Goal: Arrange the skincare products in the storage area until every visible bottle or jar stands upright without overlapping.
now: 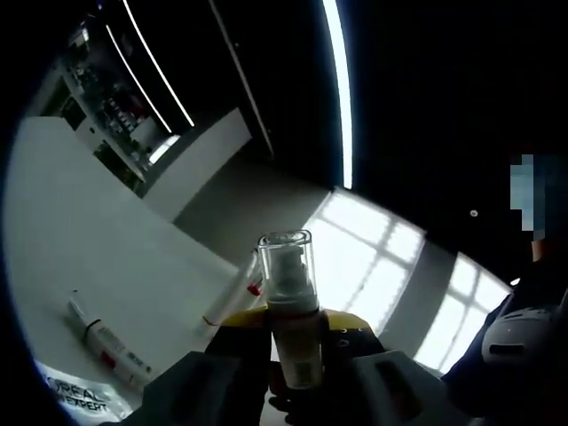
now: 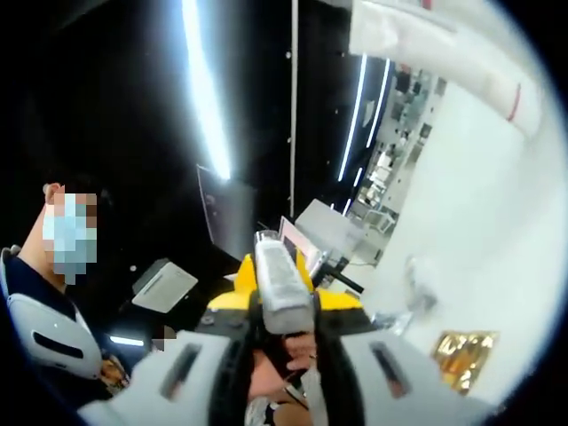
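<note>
The left claw grips one clear-capped pump bottle upright. The right claw clamps one white tube. One tube lies on the white surface.

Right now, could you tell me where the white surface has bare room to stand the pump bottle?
In the left gripper view, the white surface lies bare above the lying tube, left of the pump bottle held by the left gripper. The lower-left corner is crowded: the tube and a printed packet.

The lower part of the pump bottle is hidden between the jaws. The printed sheet is cut off by the picture's edge.
</note>
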`<state>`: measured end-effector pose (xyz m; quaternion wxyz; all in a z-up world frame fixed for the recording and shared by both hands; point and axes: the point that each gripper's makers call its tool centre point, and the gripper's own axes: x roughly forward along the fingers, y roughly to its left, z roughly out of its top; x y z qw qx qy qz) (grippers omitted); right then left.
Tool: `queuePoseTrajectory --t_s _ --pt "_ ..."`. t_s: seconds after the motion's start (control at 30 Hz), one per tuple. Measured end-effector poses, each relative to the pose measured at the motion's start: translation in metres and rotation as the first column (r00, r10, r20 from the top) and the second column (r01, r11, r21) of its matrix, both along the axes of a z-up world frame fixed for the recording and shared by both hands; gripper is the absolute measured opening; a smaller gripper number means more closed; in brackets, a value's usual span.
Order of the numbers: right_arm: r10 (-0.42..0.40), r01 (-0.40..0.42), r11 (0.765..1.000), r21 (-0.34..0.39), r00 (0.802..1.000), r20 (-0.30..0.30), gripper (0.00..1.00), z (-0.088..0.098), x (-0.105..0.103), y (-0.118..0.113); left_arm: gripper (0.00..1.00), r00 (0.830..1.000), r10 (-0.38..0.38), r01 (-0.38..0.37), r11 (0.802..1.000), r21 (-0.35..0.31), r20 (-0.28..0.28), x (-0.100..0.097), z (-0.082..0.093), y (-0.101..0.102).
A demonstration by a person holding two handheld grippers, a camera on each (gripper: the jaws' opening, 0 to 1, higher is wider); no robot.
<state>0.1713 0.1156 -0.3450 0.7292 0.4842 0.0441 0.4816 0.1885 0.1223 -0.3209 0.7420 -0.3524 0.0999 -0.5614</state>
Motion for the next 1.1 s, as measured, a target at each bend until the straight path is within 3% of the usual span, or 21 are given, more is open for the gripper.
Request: queuePoseTrajectory --t_s 0.43,0.67,1.1 --pt "-0.052 0.051 0.998 -0.035 0.998 -0.026 0.37 -0.01 0.006 -0.009 0.2 1.0 0.026 -0.027 0.999 0.019 0.006 0.004 -0.001 0.007" --pt "-0.086 0.084 0.991 -0.099 0.996 -0.015 0.39 -0.013 0.007 -0.014 0.2 0.999 0.034 -0.035 0.998 0.046 0.018 0.004 -0.004 0.008" --pt "-0.173 0.178 0.966 -0.188 0.984 0.042 0.44 0.003 0.007 -0.034 0.2 0.997 0.067 -0.07 0.993 0.095 0.038 0.009 -0.007 0.012"
